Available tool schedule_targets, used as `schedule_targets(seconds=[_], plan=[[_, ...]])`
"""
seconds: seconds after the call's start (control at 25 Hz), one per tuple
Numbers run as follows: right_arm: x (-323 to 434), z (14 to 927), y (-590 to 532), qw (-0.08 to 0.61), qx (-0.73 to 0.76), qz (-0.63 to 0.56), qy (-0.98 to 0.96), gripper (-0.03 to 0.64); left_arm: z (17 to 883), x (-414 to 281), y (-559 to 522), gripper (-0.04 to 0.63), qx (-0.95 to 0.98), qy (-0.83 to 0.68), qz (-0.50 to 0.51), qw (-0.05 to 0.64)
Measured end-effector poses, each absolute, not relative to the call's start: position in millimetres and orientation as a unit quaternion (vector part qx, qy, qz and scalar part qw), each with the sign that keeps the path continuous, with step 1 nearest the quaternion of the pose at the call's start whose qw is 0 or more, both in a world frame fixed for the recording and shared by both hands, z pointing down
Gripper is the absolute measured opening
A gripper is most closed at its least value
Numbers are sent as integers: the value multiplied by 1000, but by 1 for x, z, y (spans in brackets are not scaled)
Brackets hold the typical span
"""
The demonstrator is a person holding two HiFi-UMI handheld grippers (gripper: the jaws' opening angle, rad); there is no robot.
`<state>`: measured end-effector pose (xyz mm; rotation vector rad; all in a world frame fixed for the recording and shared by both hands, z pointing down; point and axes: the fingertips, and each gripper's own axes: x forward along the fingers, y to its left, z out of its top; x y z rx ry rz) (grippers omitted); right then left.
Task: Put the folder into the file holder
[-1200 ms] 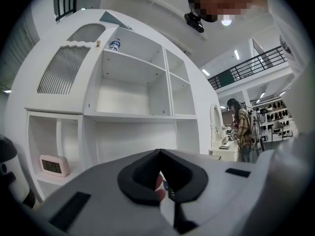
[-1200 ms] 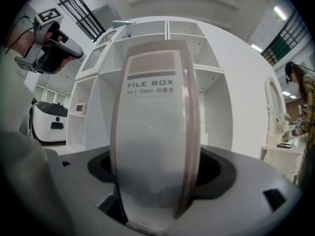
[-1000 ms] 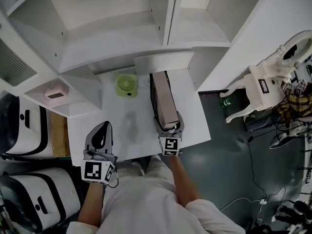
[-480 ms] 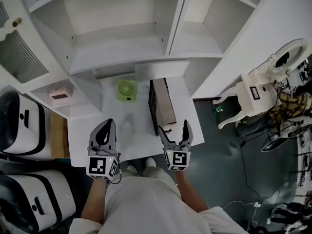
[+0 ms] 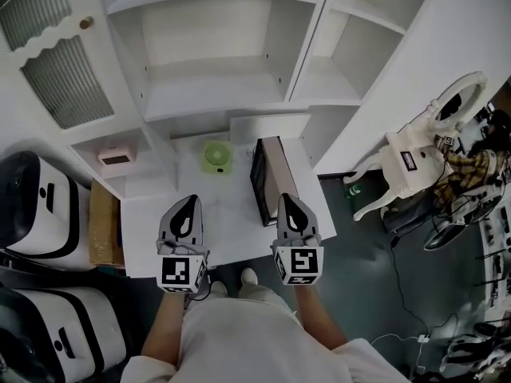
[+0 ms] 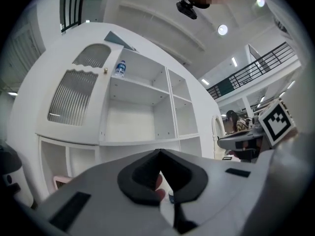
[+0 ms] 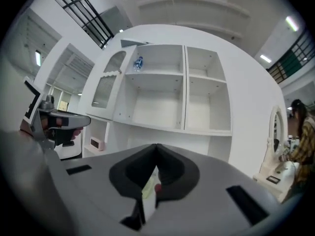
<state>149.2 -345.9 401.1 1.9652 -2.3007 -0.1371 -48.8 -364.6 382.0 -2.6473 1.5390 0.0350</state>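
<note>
The black file holder (image 5: 257, 183) stands upright on the white desk (image 5: 152, 230), at its right part, with the tan folder (image 5: 277, 172) inside it. My right gripper (image 5: 289, 201) is just in front of the holder's near end, apart from it and shut on nothing. My left gripper (image 5: 189, 202) hovers over the desk's front to the left, also shut and empty. In the left gripper view the left gripper (image 6: 160, 154) has its jaws closed against each other, and in the right gripper view the right gripper (image 7: 156, 146) does too.
A green desk fan (image 5: 215, 156) sits behind the grippers, left of the holder. The white shelf unit (image 5: 215, 46) rises at the back, with a bottle (image 6: 119, 69) on its top shelf. A pink clock (image 5: 116, 158) sits in a left cubby. A white vanity stool (image 5: 411, 158) stands to the right.
My right gripper was closed round the folder's near end, then opened, drew back towards me and shut empty. The folder stays in the holder. The left gripper shifted slightly right.
</note>
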Motion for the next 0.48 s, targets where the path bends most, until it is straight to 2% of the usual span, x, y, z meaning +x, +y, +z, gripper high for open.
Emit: schedule_targets(seconds=[0.48], plan=[[114,377,-292,36,634,-66,-770,-3,373,-70,-298,-9,-860,505,29,60]])
